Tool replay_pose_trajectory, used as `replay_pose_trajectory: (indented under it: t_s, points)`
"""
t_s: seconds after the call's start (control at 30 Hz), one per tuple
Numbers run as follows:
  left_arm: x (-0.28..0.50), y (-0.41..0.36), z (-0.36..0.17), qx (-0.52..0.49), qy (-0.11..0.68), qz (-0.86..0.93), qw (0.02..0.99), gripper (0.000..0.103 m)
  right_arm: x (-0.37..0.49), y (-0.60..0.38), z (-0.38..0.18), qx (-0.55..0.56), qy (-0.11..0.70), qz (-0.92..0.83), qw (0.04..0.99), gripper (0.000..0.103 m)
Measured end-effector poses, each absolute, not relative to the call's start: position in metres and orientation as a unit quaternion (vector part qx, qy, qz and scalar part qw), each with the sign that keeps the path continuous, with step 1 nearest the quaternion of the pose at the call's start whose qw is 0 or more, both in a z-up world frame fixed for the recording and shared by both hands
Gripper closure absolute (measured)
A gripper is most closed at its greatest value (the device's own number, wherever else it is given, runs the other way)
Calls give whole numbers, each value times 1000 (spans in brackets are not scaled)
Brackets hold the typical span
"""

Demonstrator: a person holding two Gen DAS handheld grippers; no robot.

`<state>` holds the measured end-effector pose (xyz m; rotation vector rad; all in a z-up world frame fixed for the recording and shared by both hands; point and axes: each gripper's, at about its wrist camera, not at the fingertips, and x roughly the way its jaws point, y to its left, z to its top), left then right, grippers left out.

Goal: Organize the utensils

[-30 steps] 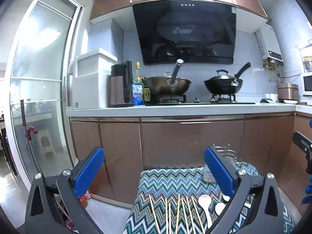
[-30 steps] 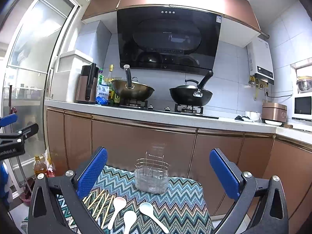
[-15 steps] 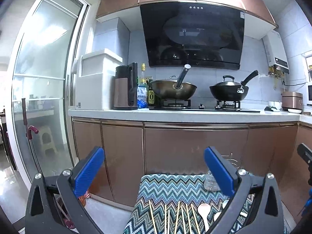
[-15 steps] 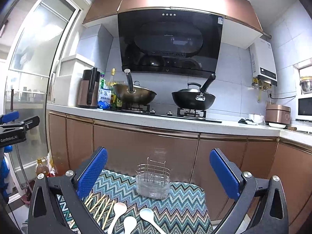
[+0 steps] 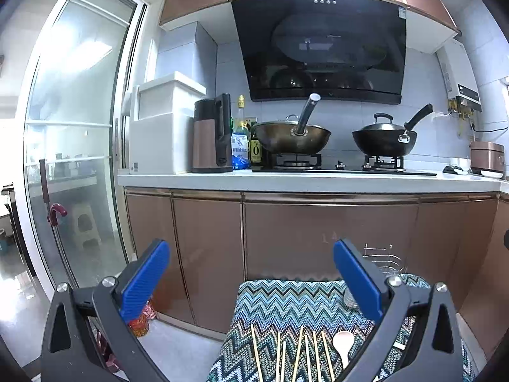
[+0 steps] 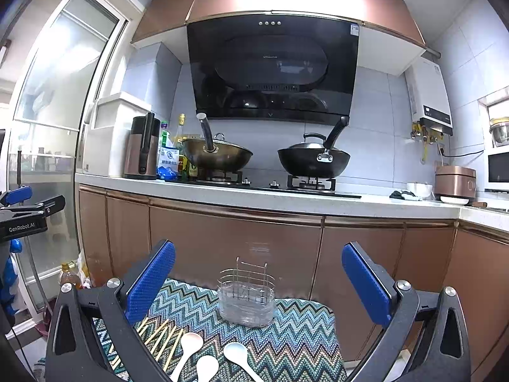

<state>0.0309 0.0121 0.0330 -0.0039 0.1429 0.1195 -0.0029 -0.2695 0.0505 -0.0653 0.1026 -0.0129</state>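
Chopsticks and three white spoons lie on my zigzag cloth, near the wire utensil holder. I hold left gripper and right gripper spread wide, gripping nothing.

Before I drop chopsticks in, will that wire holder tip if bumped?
Probably. The wire holder looks tall, thin-framed and empty, so likely light. It stands on a soft zigzag cloth, which may let it rock or slide.

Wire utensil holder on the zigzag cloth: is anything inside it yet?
No utensil shows above the wire utensil holder. Chopsticks and three white spoons lie on the zigzag cloth. The holder's clear base blurs its bottom.
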Motion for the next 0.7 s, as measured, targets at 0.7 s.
replay_pose_trajectory:
  t_s: [0.7]
  points:
    - [92, 1, -8, 14, 156, 56, 986, 0, 41, -276, 23, -38, 104, -5, 994, 0]
